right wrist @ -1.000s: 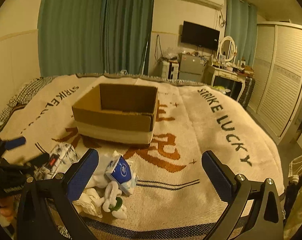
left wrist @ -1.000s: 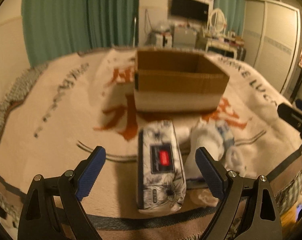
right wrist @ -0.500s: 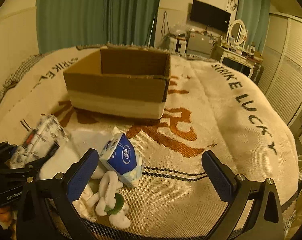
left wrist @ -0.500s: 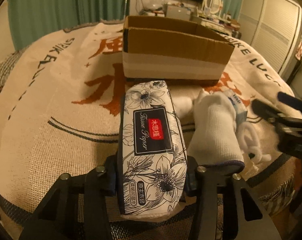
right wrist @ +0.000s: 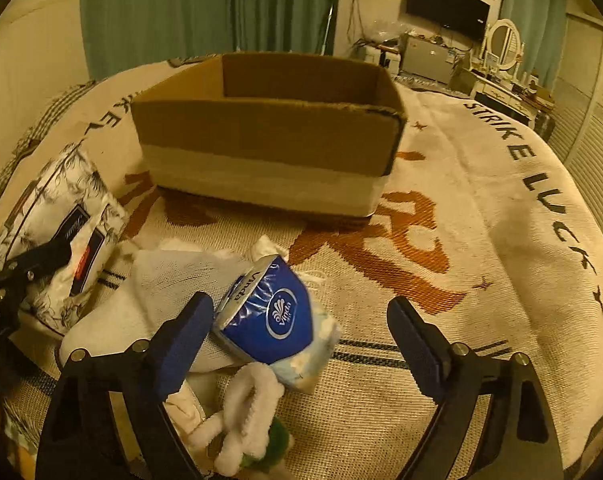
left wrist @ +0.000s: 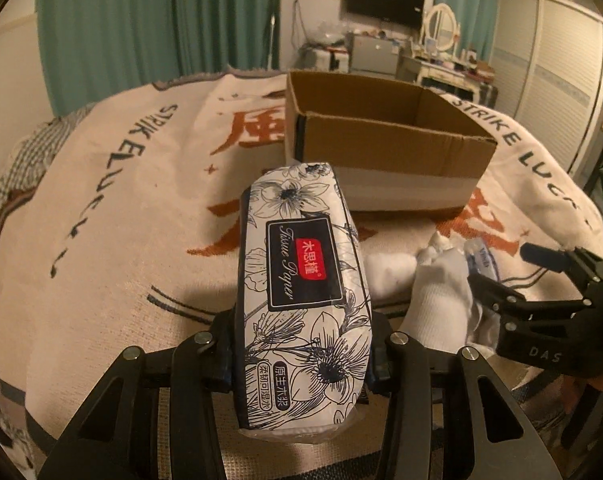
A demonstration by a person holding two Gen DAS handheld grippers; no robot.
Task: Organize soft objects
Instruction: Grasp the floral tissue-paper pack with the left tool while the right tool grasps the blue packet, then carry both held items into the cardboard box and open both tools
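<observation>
The left tongs (left wrist: 301, 360) are clamped on the near end of a flowered tissue pack (left wrist: 301, 296), its long axis running straight ahead toward the cardboard box (left wrist: 381, 148), which sits open-topped on the bed (left wrist: 113, 240), toward the far edge. The pack's far tip points at the box's near wall, so carrying it forward and over that wall looks like the natural move for this hand; whether the pack is fully clear of the blanket cannot be told. The right tongs (right wrist: 301, 340) are spread wide and hold nothing, low over the heap near the bed's front edge. Between their fingers, closer to the left finger (right wrist: 185, 336), lies a small blue tissue packet (right wrist: 277, 316), resting partly on a white sock (right wrist: 149, 292) and tilted, its long axis slanting across the gap instead of along it. A white fluffy toy (right wrist: 245, 412) lies just below it. The right hand is clearly the nearer one for the blue packet; closing would likely pinch it across its short side, possibly catching sock fabric too.
</observation>
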